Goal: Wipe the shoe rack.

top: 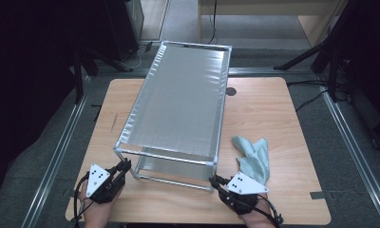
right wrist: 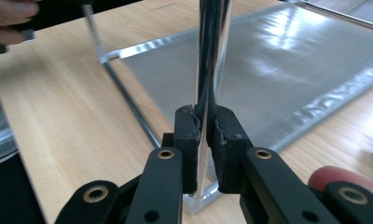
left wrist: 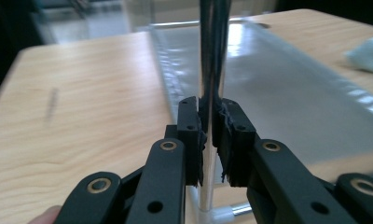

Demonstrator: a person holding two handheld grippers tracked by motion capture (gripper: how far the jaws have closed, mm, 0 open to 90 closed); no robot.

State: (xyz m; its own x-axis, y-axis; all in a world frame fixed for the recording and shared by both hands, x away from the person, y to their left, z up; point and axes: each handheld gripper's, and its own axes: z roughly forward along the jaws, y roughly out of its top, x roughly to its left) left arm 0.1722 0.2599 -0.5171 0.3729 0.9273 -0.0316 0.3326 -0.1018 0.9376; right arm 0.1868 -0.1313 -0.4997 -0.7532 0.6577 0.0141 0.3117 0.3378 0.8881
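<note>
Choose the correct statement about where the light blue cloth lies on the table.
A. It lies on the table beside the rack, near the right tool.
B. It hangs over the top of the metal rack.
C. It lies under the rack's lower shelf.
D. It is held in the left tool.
A: in the high view the light blue cloth lies flat on the wooden table, to the right of the metal rack and just above the right tool.

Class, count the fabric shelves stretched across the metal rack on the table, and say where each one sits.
2. The upper shelf spans the top of the rack; the lower shelf lies near the tabletop beneath it, mostly hidden in the high view.
</note>
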